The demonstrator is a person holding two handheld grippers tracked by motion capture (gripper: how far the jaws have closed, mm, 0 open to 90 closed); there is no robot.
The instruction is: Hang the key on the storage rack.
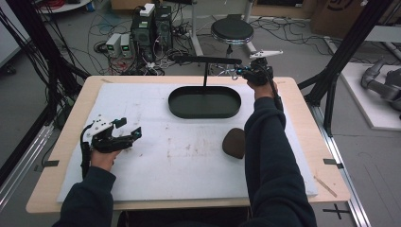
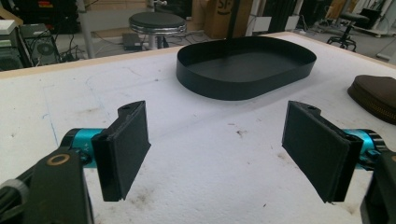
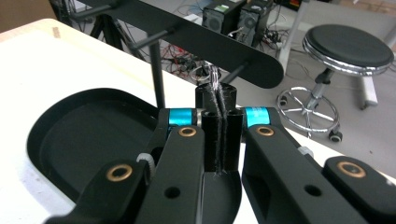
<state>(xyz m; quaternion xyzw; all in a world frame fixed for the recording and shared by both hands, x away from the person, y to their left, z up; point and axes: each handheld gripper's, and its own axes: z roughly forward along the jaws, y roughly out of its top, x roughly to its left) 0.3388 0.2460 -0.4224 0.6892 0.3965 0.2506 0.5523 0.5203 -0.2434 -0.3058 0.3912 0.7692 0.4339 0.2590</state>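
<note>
One white foam-like mat (image 1: 189, 156), stained in places, is covering most of one pale wooden table (image 1: 302, 101).

One black oval metal tray (image 1: 204, 102) with a low upright wall is sitting at the far middle of the mat. One thin black post (image 1: 205, 73) is rising from the tray's far side and carrying one flat black horizontal bar (image 1: 208, 60) with rounded ends; in the right gripper view, short pegs are sticking out from the bar (image 3: 196, 39), at least three countable.

One dark brown rounded pouch (image 1: 234, 143) with a zip along its edge is lying on the mat on the near right, well apart from the tray and beside the person's right sleeve (image 1: 269, 156).

Left gripper (image 1: 124, 128): resting low over the near left of the mat, jaws standing wide apart with nothing between them. In the left gripper view the two black ribbed pads (image 2: 125, 147) are facing each other across bare mat, with the tray (image 2: 243, 70) beyond.

Right gripper (image 1: 236, 72): reaching to the far right, just beside the right end of the bar. Its jaws are pressed together on a thin silvery metal thing (image 3: 214, 81), chain or key ring, which is sticking up between the pads just under the bar; I cannot tell exactly what it is.

Beyond the table: one black round stool (image 1: 231, 30) on the floor, at least two dark computer towers (image 1: 151, 28), and many loose cables (image 1: 118, 61).
</note>
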